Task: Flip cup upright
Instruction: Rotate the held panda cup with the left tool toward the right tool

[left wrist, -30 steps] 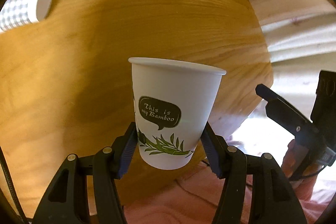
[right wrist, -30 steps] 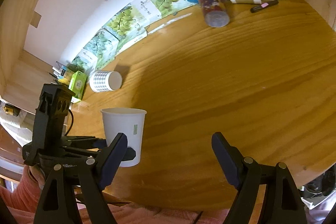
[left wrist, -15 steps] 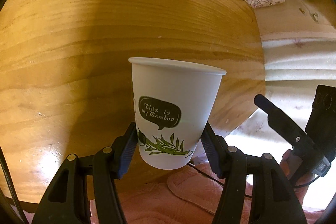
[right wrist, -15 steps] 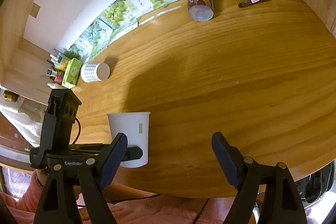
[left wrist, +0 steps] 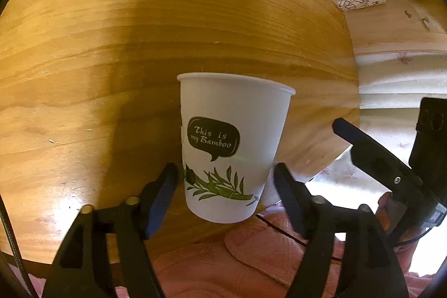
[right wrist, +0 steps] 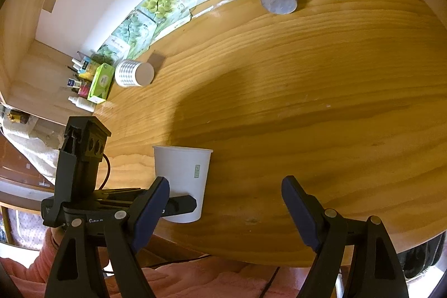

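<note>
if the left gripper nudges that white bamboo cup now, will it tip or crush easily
The white bamboo cup looks like thin paper, so it is probably light and would dent if squeezed hard. It stands upright, narrower at the base than the rim, near the table edge, so a high push would likely tip it.

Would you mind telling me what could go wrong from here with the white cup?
1. The white cup stands upright very near the table's front edge, so a nudge might tip it off.
2. The left gripper's fingers sit close on both sides, so a skewed withdrawal could clip it.
</note>
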The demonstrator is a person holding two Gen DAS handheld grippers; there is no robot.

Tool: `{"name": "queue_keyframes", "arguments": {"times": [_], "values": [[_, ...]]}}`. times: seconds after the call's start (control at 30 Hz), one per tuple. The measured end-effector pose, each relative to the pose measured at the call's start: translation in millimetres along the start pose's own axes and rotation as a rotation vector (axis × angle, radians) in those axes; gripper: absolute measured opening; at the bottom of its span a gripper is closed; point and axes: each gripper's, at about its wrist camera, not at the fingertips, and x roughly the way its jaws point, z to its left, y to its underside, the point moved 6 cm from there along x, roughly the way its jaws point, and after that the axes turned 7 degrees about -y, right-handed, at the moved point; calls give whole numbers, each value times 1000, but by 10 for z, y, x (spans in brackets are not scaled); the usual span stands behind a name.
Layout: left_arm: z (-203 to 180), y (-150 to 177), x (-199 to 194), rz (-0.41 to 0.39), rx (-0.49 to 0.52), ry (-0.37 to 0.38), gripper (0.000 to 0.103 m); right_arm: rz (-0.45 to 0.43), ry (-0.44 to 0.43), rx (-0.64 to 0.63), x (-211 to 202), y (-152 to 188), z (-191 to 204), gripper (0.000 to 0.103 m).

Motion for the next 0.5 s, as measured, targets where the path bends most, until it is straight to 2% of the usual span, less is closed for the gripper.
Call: {"name": "queue_keyframes", "arguments": {"times": [0.2,0.5], "values": [[-25,13,-67,-12,34,16,83,39,-41,14,116,30,36,83],[65,47,-264,-42,78,-6,83,85,-96,84,338,25,62,83]]}}
